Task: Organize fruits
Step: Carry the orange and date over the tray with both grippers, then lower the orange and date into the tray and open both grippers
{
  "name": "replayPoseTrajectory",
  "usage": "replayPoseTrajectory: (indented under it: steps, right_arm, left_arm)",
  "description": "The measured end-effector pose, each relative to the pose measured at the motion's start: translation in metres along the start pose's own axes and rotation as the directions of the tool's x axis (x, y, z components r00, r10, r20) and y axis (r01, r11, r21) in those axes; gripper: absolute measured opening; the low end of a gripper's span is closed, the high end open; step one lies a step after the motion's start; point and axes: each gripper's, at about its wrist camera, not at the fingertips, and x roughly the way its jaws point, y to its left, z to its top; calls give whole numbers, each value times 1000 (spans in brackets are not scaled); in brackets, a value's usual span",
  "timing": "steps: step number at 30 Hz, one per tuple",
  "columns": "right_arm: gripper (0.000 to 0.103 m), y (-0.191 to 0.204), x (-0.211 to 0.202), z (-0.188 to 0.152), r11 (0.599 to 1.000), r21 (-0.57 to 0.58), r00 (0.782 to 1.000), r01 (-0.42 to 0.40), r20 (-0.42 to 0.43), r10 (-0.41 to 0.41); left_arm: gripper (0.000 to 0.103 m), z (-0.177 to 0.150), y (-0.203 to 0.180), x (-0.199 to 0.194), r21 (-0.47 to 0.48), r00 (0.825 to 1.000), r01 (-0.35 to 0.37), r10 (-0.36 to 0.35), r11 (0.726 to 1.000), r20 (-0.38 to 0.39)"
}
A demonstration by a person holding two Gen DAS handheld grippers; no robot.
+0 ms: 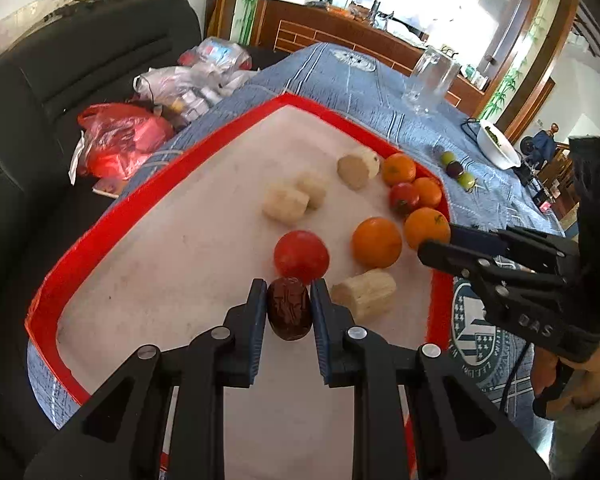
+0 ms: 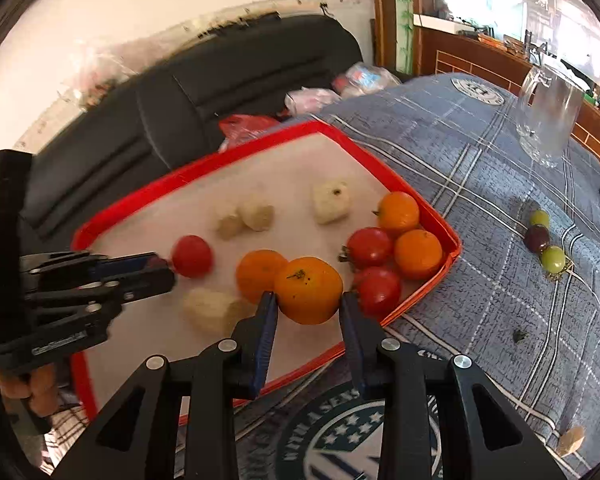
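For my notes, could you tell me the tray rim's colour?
Red rim around a white floor; right wrist view shows it best.

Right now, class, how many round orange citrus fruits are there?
4 round orange citrus fruits: one clamped in the right gripper, one beside it, two by the red-rimmed tray's right corner. None looks hidden.
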Motion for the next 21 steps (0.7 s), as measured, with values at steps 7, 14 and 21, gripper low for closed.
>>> replayPoseTrajectory:
  steps: [7,14,21]
  right_arm:
    - [32,0,14,0,1000,-2,1000,6,-15,-6]
    - [32,-5,17,-1,1000,23,1000,-6,17,6]
    - [35,-5,15,-2,999,42,999,-20,25,19]
  left_arm:
    - [20,-3,-3,2,11,1000,6,-6,1000,-1]
    - [20,-8,-11,3,72,999,-17,14,997,37]
    - [20,-9,-14,3,78,999,-23,20,997,44]
